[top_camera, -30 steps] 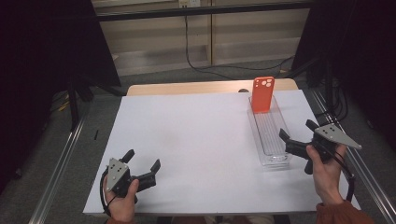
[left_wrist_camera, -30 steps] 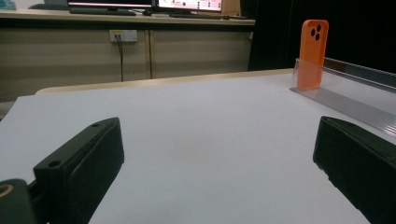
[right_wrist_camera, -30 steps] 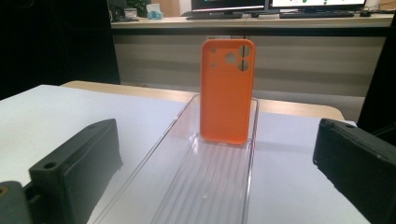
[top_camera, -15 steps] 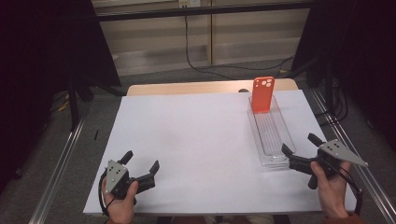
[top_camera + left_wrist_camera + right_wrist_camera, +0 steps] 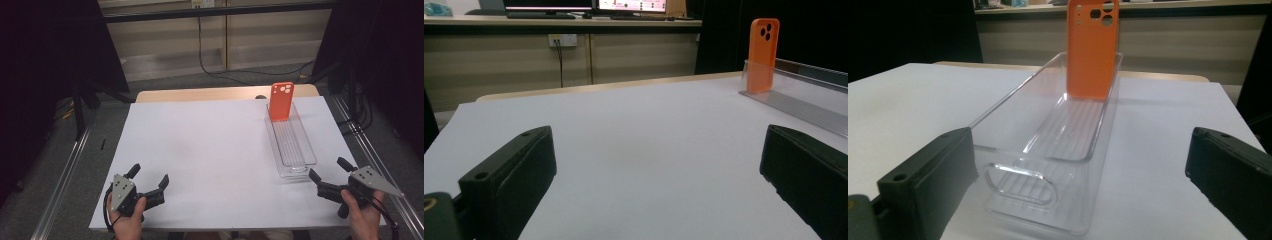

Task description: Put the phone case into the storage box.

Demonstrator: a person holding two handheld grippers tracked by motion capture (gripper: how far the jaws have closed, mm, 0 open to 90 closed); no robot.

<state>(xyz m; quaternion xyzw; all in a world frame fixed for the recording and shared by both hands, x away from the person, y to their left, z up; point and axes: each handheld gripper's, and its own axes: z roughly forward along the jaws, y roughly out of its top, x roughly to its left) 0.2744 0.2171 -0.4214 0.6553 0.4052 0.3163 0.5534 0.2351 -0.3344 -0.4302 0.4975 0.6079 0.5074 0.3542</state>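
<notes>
An orange phone case (image 5: 281, 101) (image 5: 1094, 47) (image 5: 763, 55) stands upright at the far end of a long clear plastic tray (image 5: 299, 162) (image 5: 1043, 150) (image 5: 804, 100) on the right of the white table top (image 5: 210, 150). My right gripper (image 5: 330, 169) (image 5: 1083, 200) is open near the front right corner, just short of the tray's near end, with nothing between its jaws. My left gripper (image 5: 148, 176) (image 5: 659, 195) rests open near the front left edge, holding nothing.
The white sheet lies over a wooden table (image 5: 200, 94). Metal rails (image 5: 65, 170) run along both sides. A cable (image 5: 202, 50) hangs down the back wall, and dark stands (image 5: 80, 100) flank the table.
My right gripper has drawn back toward the table's front edge, away from the tray's side. The left gripper has stayed in place.
</notes>
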